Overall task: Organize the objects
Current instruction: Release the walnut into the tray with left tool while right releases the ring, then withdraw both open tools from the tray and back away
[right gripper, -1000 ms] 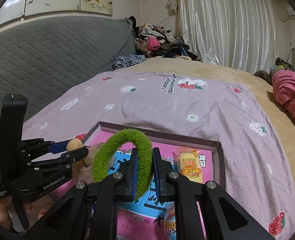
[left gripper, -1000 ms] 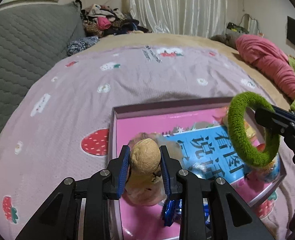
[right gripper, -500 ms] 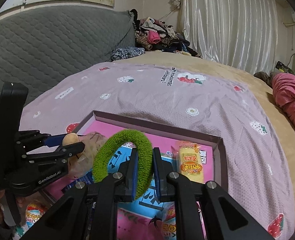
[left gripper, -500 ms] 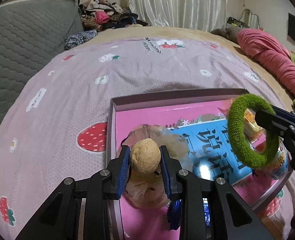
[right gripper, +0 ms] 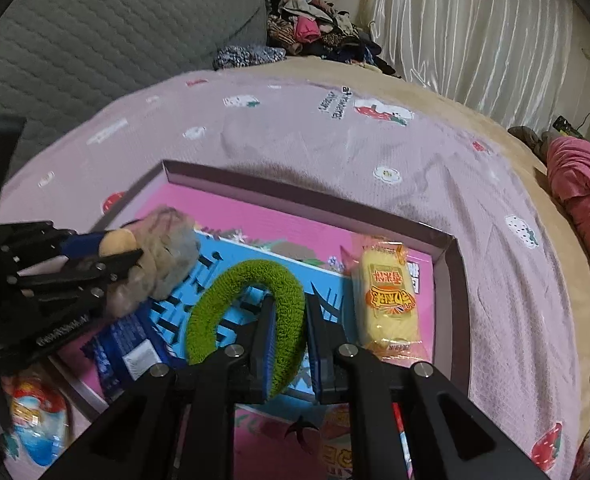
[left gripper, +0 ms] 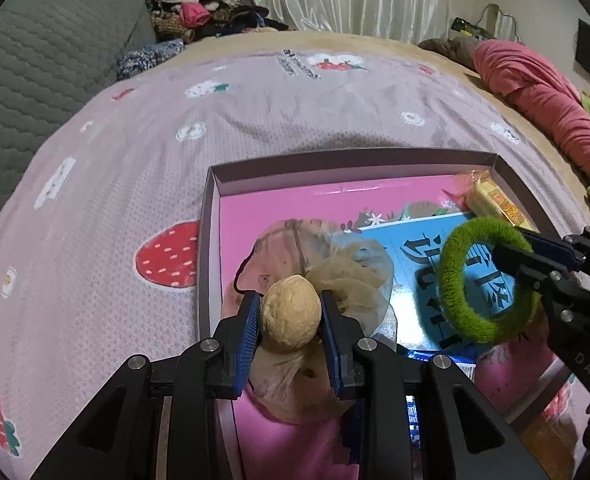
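The left gripper is clamped on a tan walnut, which sits squarely between its two blue pads, touching both, with its rounded top standing above them. Walnut and gripper hang over the near left part of a shallow cardboard box with a pink floor, which lies on a strawberry-print bedspread. Directly under and behind the walnut, inside the box, lies a crumpled sheer beige scrunchie. The right gripper pinches a fuzzy green hair ring by one side of its loop; the squeezed section lies between the blue pads, and the rest of the loop arcs up and to the left of the jaws. This ring hangs over the middle of the box, above a blue booklet with dark characters. A yellow wrapped snack lies in the box's far right corner, just beside the right gripper's right finger. A blue packet rests at the box's near left edge, below the left gripper.
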The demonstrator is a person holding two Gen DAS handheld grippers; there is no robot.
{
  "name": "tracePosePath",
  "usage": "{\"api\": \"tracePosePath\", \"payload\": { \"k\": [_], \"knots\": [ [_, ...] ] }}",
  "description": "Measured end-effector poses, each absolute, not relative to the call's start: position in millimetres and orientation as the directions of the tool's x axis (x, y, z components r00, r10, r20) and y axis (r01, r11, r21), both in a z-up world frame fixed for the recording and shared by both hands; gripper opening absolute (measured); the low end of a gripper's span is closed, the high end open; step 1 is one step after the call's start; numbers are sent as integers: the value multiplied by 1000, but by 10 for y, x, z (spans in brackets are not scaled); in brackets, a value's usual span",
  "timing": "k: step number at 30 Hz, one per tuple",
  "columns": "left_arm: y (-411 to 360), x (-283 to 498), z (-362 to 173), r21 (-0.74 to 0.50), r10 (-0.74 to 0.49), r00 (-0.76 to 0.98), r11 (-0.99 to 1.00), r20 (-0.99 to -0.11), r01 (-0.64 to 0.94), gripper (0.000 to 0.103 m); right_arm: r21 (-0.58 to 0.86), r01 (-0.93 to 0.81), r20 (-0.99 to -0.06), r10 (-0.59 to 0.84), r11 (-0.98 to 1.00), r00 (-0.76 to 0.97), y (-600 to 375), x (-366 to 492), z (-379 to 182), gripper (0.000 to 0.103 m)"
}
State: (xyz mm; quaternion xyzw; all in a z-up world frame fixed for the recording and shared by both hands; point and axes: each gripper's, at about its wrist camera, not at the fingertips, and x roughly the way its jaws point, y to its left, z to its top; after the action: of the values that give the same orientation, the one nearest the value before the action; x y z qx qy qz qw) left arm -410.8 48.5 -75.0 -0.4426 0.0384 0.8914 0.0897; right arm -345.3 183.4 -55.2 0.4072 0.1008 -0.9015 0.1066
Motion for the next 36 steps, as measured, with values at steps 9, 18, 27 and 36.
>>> {"api": "tracePosePath", "payload": {
  "k": [9,18,27,36],
  "knots": [
    [507,-4129,-829,-10,123,-566,-980,-815,-199,31,-155,287,-802,-49,-945,-595,1761,-3493,-734,37],
    [504,-4099,-813,5,114,-561,-979,-820,-206,40,-154,255,-778,-42,-955,-626,1836,-3461,-642,59],
    [481,-4083,-786,-37,150,-545,-976,-825,-214,53,-176,249,-743,-38,-952,-668,1837,-3383,-488,64],
    [417,-4008,-613,-63,172,-577,-977,-799,-205,74,-208,235,-724,-13,-949,-690,1832,-3336,-433,67]
  ]
}}
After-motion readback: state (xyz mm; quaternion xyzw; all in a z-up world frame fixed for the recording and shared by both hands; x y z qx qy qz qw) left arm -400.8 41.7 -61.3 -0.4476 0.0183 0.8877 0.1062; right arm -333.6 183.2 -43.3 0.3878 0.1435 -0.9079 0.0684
